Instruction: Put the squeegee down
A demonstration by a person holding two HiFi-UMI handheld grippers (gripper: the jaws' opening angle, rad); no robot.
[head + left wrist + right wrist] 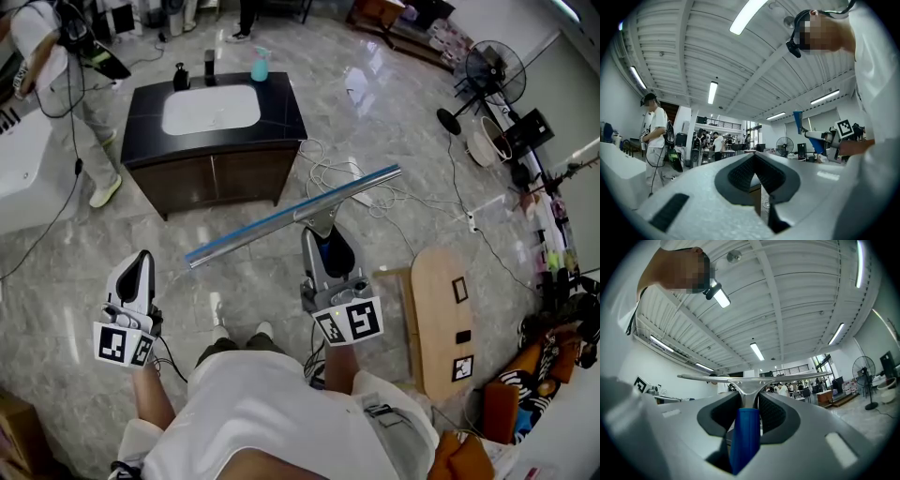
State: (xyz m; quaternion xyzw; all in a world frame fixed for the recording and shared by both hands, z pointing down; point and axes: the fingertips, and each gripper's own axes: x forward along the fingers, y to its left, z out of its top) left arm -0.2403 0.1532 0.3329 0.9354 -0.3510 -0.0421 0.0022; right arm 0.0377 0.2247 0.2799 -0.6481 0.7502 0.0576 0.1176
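Observation:
The squeegee (291, 214) has a long metal blade and a blue handle (330, 255). It is held in the air over the marble floor, with the blade running from lower left to upper right. My right gripper (321, 239) is shut on the blue handle. In the right gripper view the handle (746, 437) stands between the pads and the blade (750, 377) spreads level above them. My left gripper (141, 264) hangs low at the left, shut with nothing in it. Its tips meet in the left gripper view (755, 158).
A black vanity (281, 112) with a white sink stands ahead, with a teal bottle (260, 66) on it. Cables (337, 173) trail on the floor beside it. A wooden board (441, 319) lies right of me, a fan (489, 73) stands far right, and a person (66, 84) is at the far left.

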